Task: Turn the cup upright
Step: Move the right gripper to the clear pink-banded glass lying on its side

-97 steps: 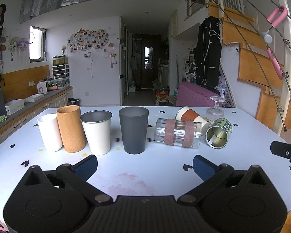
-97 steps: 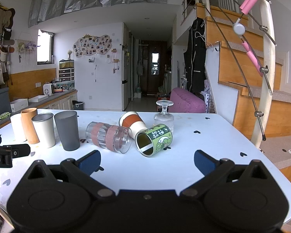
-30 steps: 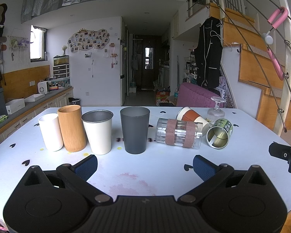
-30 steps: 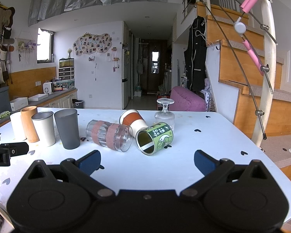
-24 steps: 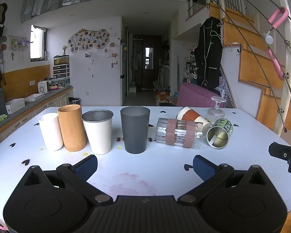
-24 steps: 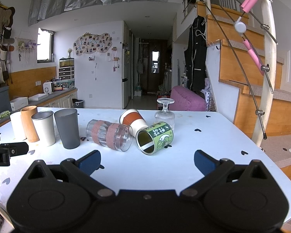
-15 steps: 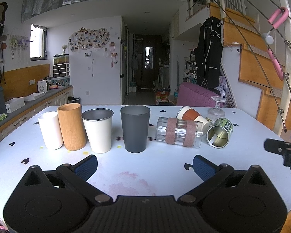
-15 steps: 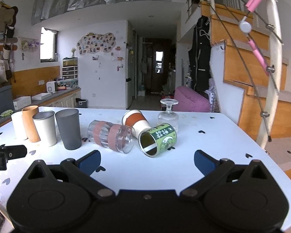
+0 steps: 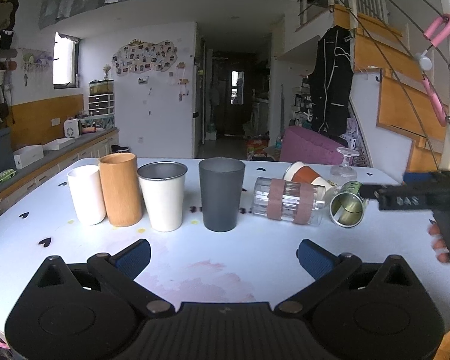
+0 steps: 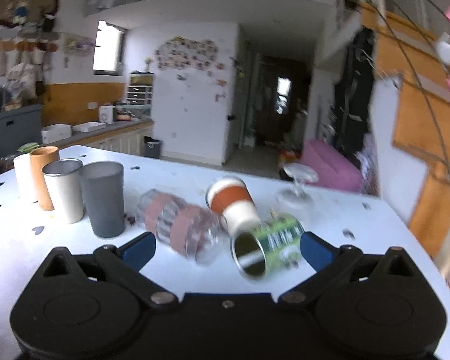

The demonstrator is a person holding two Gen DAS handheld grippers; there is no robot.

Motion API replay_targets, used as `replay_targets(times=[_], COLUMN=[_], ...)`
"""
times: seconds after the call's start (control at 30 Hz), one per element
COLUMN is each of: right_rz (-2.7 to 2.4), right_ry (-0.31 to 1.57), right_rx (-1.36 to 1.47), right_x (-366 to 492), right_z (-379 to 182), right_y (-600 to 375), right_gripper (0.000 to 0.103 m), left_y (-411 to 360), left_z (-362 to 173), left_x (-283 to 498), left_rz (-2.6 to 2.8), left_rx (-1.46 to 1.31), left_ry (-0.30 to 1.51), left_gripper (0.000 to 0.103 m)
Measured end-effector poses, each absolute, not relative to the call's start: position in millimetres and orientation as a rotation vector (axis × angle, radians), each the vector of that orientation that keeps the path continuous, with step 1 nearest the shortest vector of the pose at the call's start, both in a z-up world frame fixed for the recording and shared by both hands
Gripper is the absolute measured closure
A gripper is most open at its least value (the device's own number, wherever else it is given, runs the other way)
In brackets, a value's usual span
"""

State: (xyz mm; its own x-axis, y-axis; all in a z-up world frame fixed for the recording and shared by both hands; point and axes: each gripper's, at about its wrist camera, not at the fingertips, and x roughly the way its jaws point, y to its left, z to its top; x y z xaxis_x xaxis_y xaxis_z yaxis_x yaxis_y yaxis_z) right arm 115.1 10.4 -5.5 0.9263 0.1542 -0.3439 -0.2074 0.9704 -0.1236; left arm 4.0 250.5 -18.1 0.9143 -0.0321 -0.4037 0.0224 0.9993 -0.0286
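1. Right gripper (image 10: 226, 247): fingers spread wide, gripping nothing.
2. The green printed metal can-shaped cup (image 10: 267, 246) lies on its side between the fingertips, nearer the right-hand one.
3. Left gripper (image 9: 223, 255): fingers wide apart, empty; the ribbed clear glass tumbler with brown bands (image 9: 286, 205) lies ahead of its right finger.

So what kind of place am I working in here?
Most likely a lived-in home, an open kitchen and dining area: a white table full of cups, a kitchen counter along the left wall, a wooden staircase on the right.
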Motion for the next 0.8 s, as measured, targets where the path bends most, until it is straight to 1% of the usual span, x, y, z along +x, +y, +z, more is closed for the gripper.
replay_targets(times=[0.1,0.23,0.5,0.8], right_rz=[0.239,0.316,0.409,0.423], right_ry=[0.298,0.310,0.420,0.556], right_rx=[-0.224,-0.341,-0.574,-0.680], right_x=[135.1,164.0,213.7,258.8], right_z=[-3.4,-2.0,-20.6,-55.2], right_y=[16.2,29.0,74.7,102.4], right_gripper=[0.000,0.000,0.000,0.001], left_y=[253.3,261.0,278.3,293.8], left_z=[-20.1,-25.0,-30.3,-29.9], left_x=[4.1,6.0,6.5,4.7], left_rz=[-0.024,-0.015,0.007,0.040], left_rx=[-0.028,-0.043,-0.065,-0.083], left_ry=[0.418,0.428,0.434,0.432], left_gripper=[0.000,0.000,0.000,0.000])
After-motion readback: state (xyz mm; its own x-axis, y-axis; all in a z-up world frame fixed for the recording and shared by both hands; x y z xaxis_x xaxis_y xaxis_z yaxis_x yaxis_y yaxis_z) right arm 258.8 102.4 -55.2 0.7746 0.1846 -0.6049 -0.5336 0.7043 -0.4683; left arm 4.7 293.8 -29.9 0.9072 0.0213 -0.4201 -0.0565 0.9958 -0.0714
